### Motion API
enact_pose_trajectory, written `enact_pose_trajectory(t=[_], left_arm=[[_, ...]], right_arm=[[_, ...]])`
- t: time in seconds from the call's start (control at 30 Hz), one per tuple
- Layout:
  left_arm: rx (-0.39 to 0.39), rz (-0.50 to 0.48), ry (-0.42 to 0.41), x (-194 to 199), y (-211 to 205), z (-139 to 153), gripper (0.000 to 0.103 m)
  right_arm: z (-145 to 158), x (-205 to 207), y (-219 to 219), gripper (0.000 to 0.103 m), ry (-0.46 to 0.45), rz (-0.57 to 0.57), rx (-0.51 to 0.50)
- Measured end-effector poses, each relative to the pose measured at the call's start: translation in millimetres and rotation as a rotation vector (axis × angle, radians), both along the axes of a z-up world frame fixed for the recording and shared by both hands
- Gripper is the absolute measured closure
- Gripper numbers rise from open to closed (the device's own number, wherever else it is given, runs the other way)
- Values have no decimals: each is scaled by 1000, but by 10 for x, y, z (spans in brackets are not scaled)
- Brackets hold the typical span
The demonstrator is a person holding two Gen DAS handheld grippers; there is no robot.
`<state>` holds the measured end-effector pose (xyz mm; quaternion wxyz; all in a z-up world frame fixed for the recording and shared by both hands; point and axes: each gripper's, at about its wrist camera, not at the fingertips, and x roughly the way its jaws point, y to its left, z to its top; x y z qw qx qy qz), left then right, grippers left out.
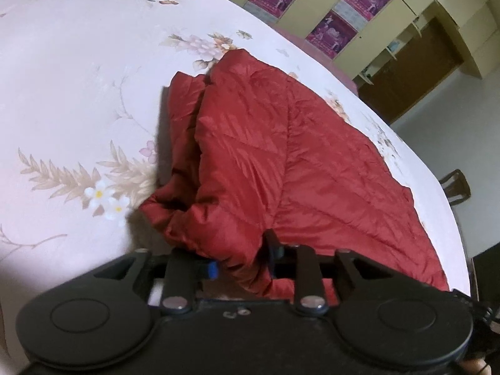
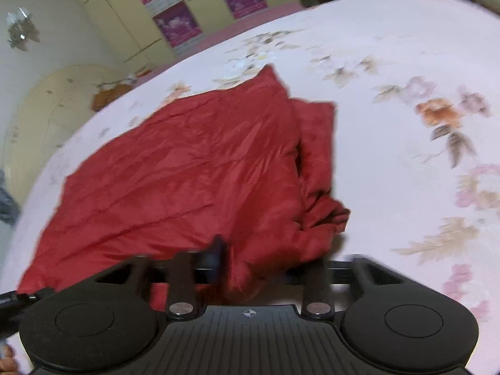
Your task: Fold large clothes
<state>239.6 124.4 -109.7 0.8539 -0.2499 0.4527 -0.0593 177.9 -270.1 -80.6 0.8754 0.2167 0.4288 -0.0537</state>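
I see one red quilted jacket (image 1: pixel 281 162) lying folded on the bed (image 1: pixel 78 78), over a pale pink sheet printed with flowers. In the left wrist view it fills the middle and runs off toward 4 o'clock, with a doubled layer bunched along its edge at 9 o'clock. In the right wrist view the same jacket (image 2: pixel 187 168) spreads from the centre out to 8 o'clock, its bunched layer sitting at 3 o'clock of the cloth.

My left gripper (image 1: pixel 242 261) has its fingers (image 1: pixel 271 243) set a little apart, with a fold of the jacket's near edge lying between them; I cannot tell whether they press on the cloth. My right gripper (image 2: pixel 268 265) has its fingers (image 2: pixel 217 250) spread wide, the red fabric humped up between them without being pinched; that view is blurred.

At 1 o'clock in the left view I count three magenta posters (image 1: pixel 331 29) on the yellow cupboard doors (image 1: pixel 403 3); the right view shows three as well (image 2: pixel 176 23), up at 11 o'clock. Their print is too small and soft to read. I find no brand or label on the jacket.
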Motion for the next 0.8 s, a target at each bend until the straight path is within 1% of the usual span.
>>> enact_pose_trajectory(t=[0.03, 0.07, 0.1, 0.13, 0.17, 0.23, 0.33, 0.43, 0.5, 0.6, 0.67, 0.7, 0.73, 0.77, 0.8], left_arm=[[2, 6, -1, 9, -4, -3, 66], [2, 12, 2, 9, -13, -6, 50], [-1, 23, 10, 15, -15, -15, 39], [-10, 42, 16, -32, -12, -42, 19], [-22, 54, 10, -60, -19, -61, 19], [-52, 66, 1, -79, -26, -77, 19], [-98, 112, -10, -64, -6, -141, 20], [-139, 145, -31, -54, 3, -173, 22], [-157, 163, -48, -57, 0, -191, 27], [-168, 190, -61, -53, -9, -210, 40], [-167, 202, -61, -49, -15, -221, 51], [-164, 208, -61, -51, -16, -224, 54], [-161, 210, -62, -52, -17, -225, 59], [-156, 212, -63, -52, -19, -223, 64], [-149, 213, -66, -57, -23, -214, 66]], right_arm=[[33, -17, -23, 32, -15, -14, -21], [88, -47, -36, 31, -31, -30, -48], [138, -59, -52, 31, -40, -42, -78], [188, -83, -66, 31, -51, -51, -108], [247, -101, -95, 31, -66, -58, -136], [366, -113, -91, 31, -96, -61, -184], [522, -59, 21, 31, -150, -20, -230], [572, 50, 212, 31, -178, 65, -236], [544, 161, 372, 31, -182, 127, -227], [457, 348, 623, 31, -190, 221, -216], [383, 502, 807, 32, -199, 285, -225], [338, 588, 889, 32, -203, 313, -227], [299, 669, 971, 32, -207, 338, -227], [253, 772, 1060, 37, -209, 364, -230], [208, 864, 1138, 60, -208, 387, -239]])
